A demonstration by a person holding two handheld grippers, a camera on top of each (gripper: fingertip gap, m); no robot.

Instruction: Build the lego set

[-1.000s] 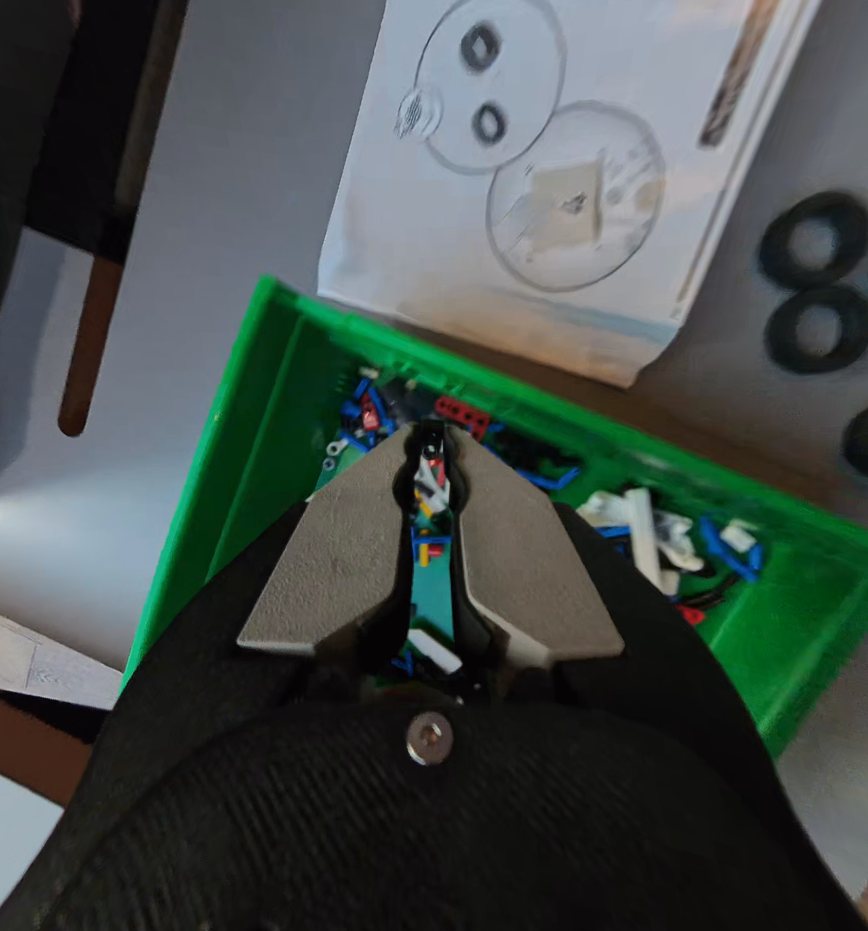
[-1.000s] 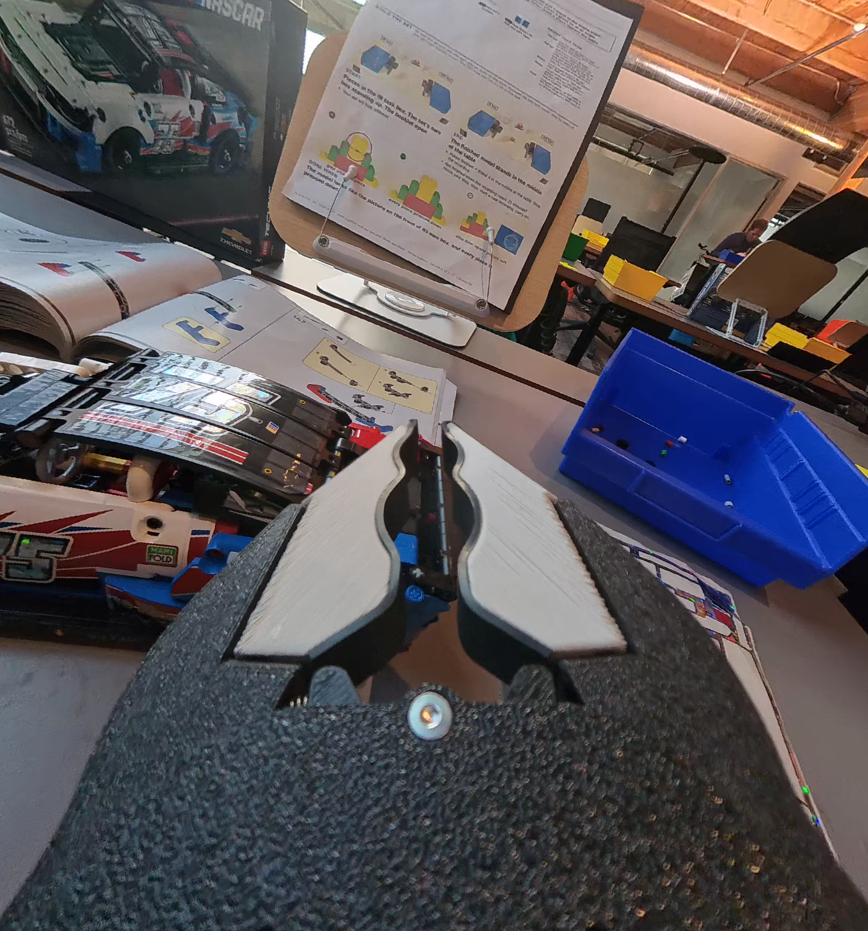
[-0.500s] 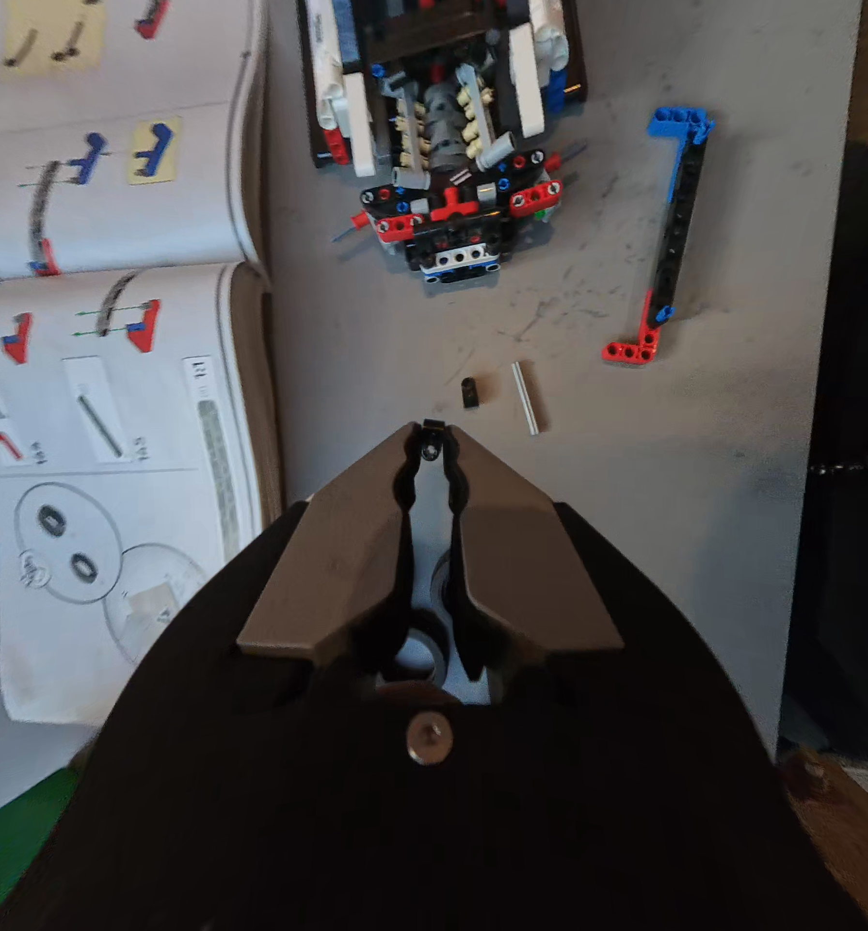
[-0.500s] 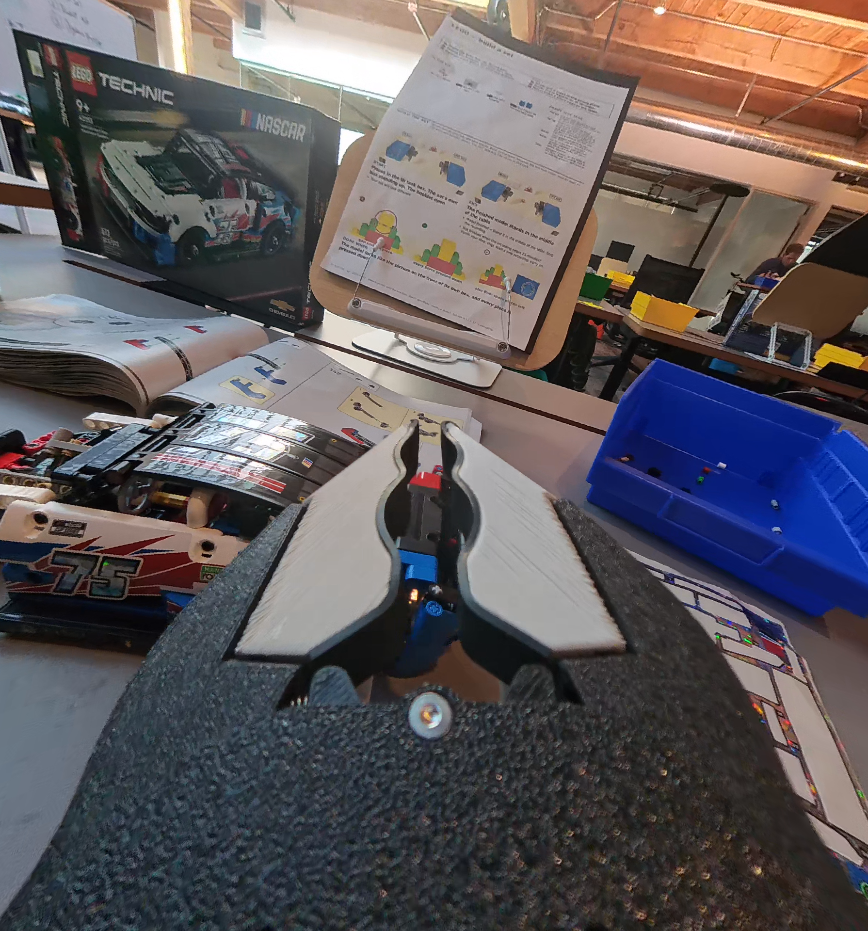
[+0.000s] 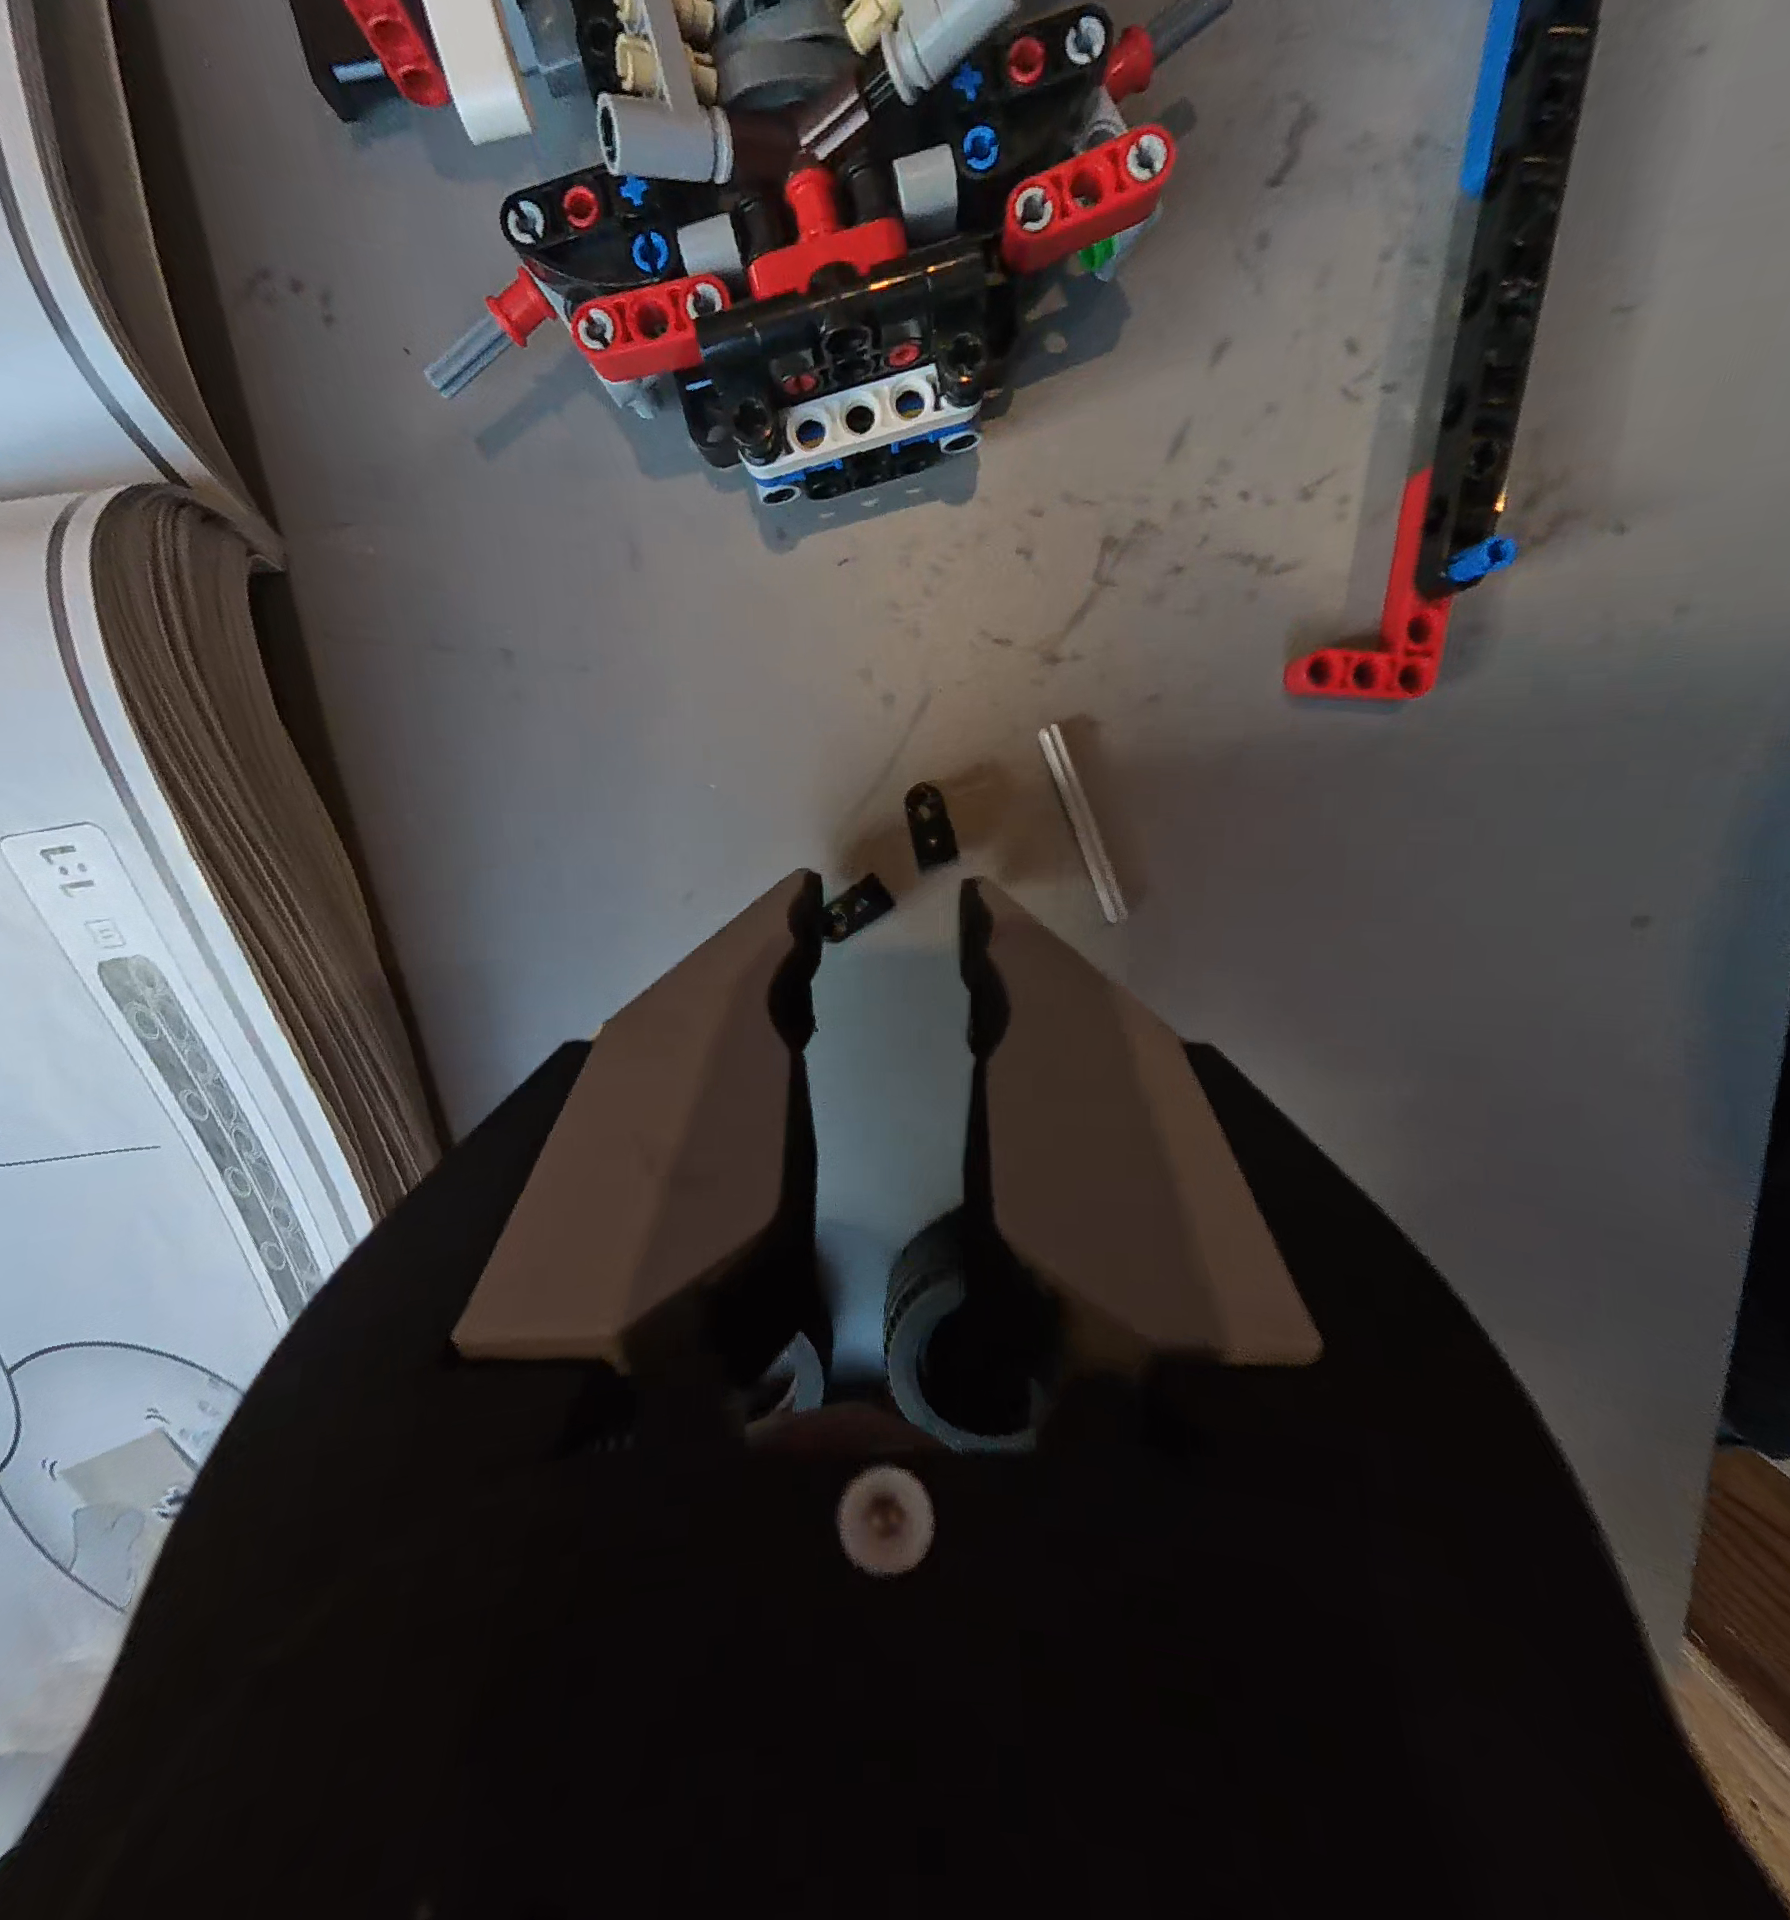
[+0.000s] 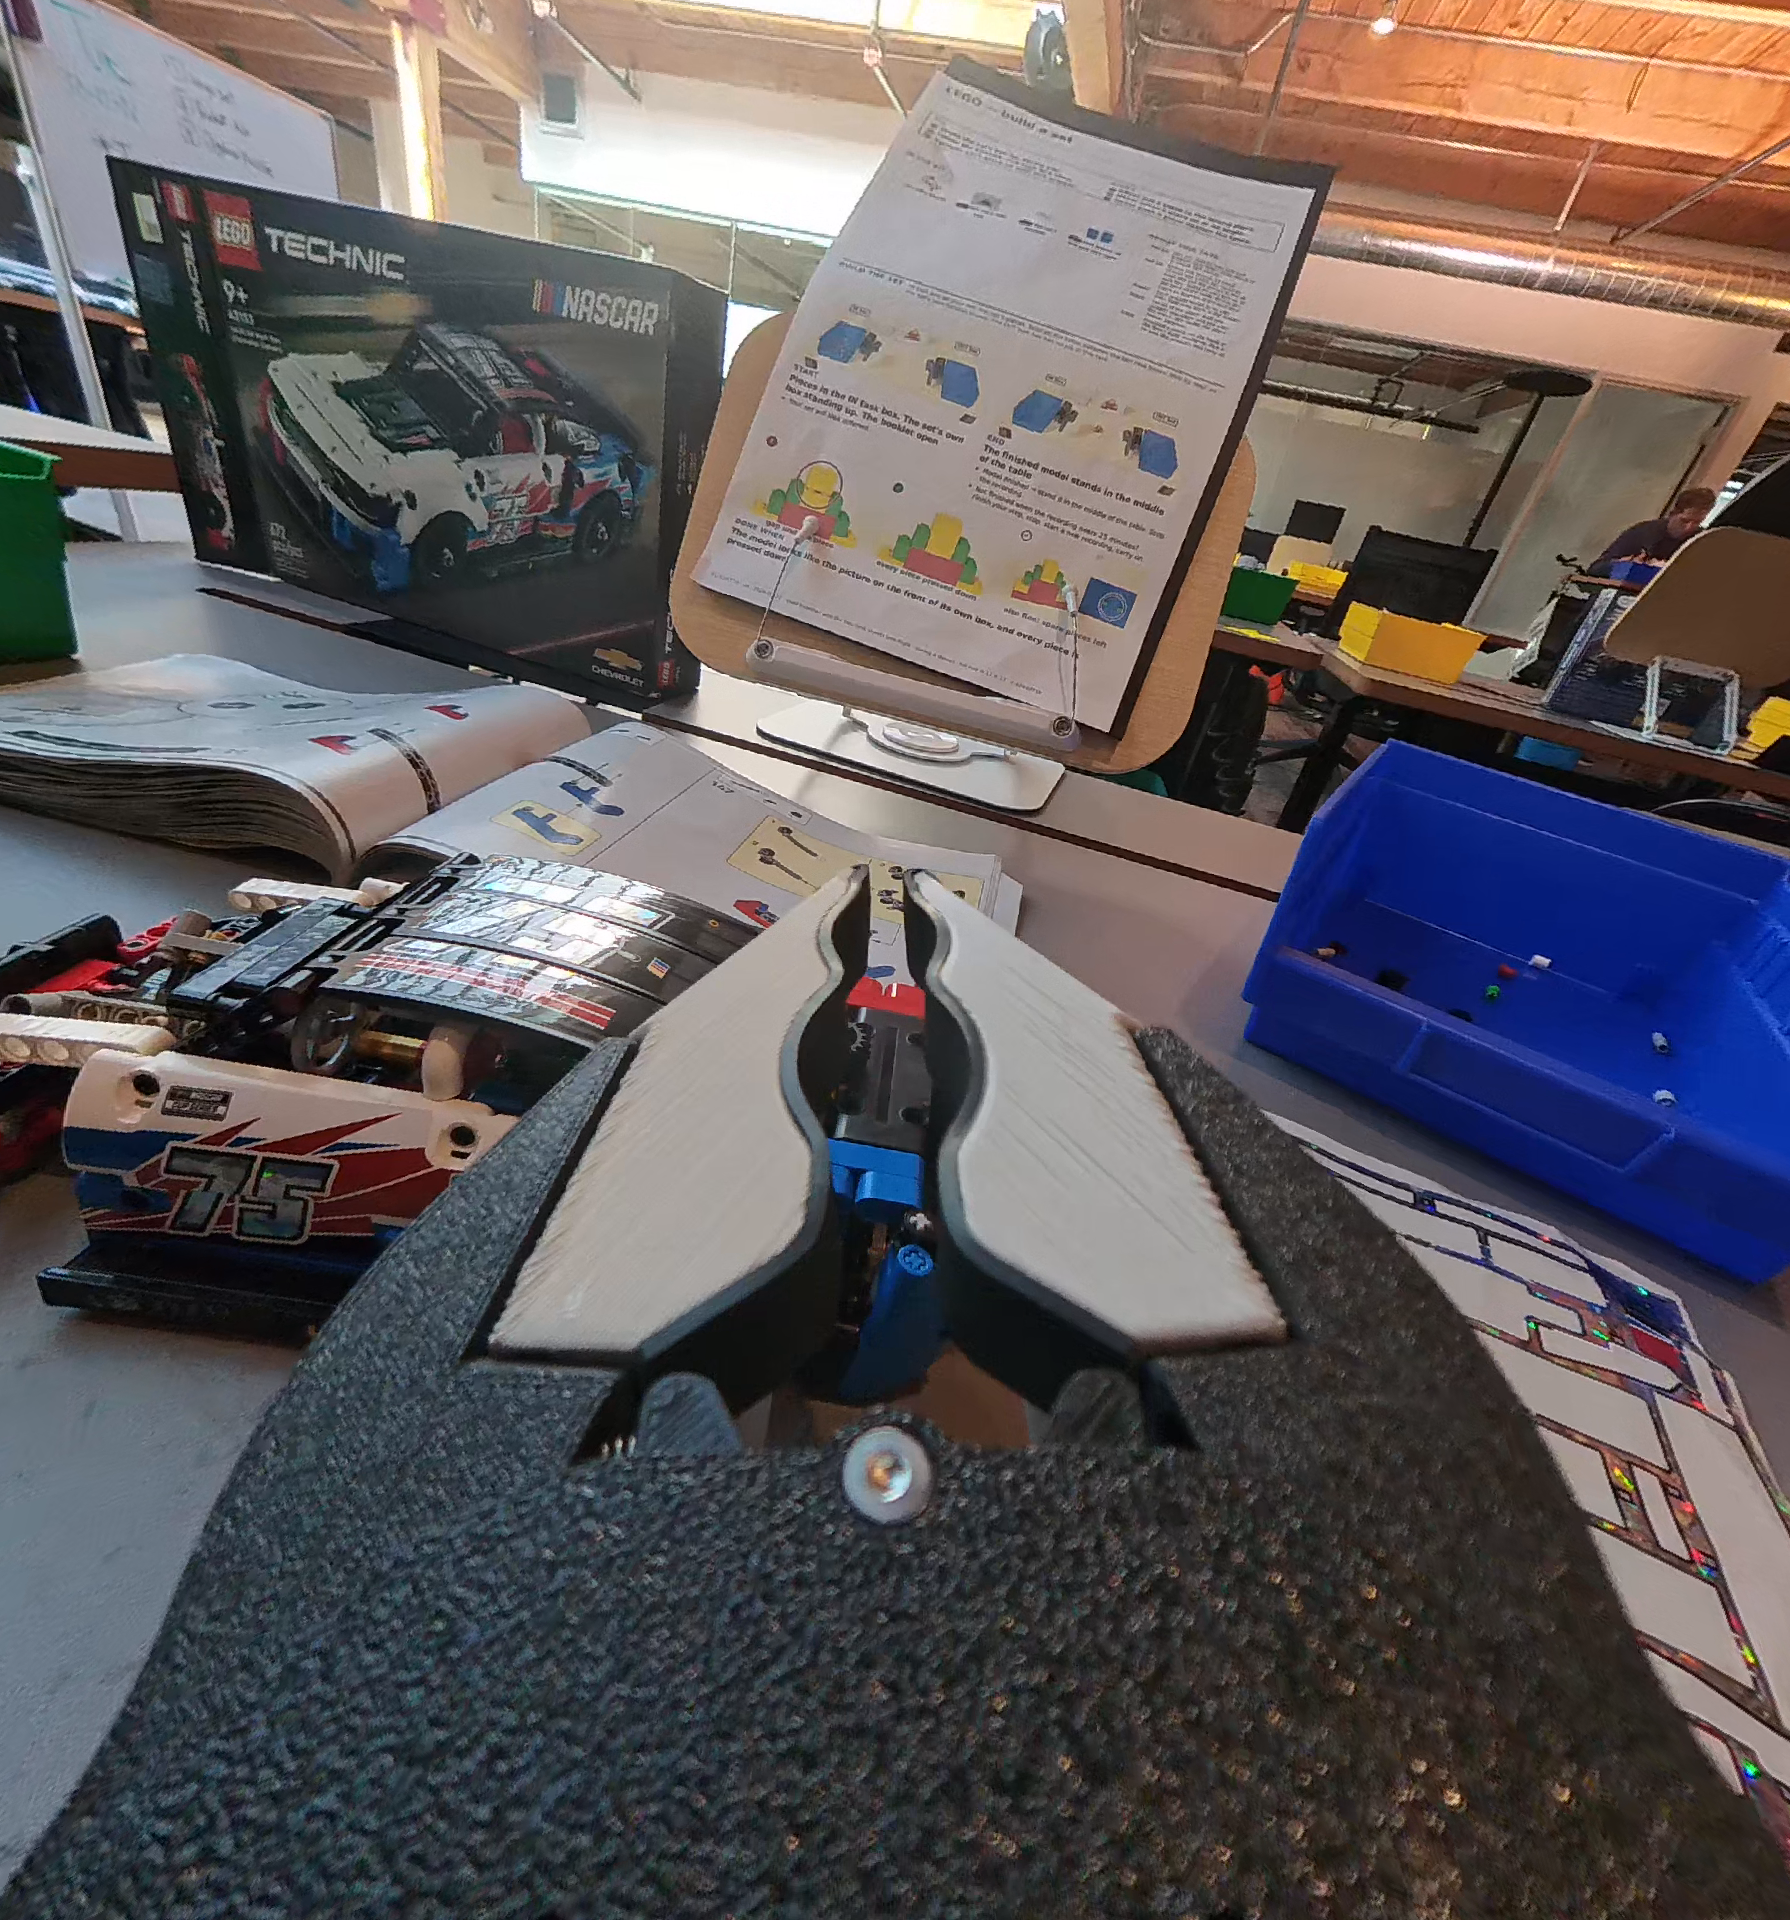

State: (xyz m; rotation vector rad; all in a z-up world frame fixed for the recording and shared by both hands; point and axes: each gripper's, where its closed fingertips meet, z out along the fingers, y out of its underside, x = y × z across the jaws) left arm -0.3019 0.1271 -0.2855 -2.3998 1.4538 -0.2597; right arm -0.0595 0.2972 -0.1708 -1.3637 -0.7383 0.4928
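Left wrist view. Left gripper (image 5: 886, 902) over the grey table (image 5: 662, 665), jaws apart, nothing between them. Just beyond the left fingertip (image 5: 799, 904), a small black connector (image 5: 856, 906) on the table, seemingly touching that tip. Slightly past it, a second black connector (image 5: 930, 827); just right of that, a thin pale axle (image 5: 1080, 823). Farther ahead of the connectors, the nose of the lego car chassis (image 5: 829, 270), red, black, white and blue. Well right of the connectors, a long black beam with red corner piece (image 5: 1462, 436). Left of them, the open instruction booklet (image 5: 91, 935). Between the finger bases, a dark tyre (image 5: 938, 1340).

Right wrist view. Right gripper (image 6: 886, 883) low above the table, jaws nearly together, clamped on a black, blue and red lego subassembly (image 6: 880, 1101). Left of the gripper, the car body with numbered side panel (image 6: 278, 1132); behind that, the booklet and the set's box (image 6: 423, 416). Straight behind the gripper, an instruction sheet on a stand (image 6: 1005, 416). Right of the gripper, a blue bin (image 6: 1556, 997) with a few small pieces inside, and nearer, a sticker sheet (image 6: 1618, 1455).
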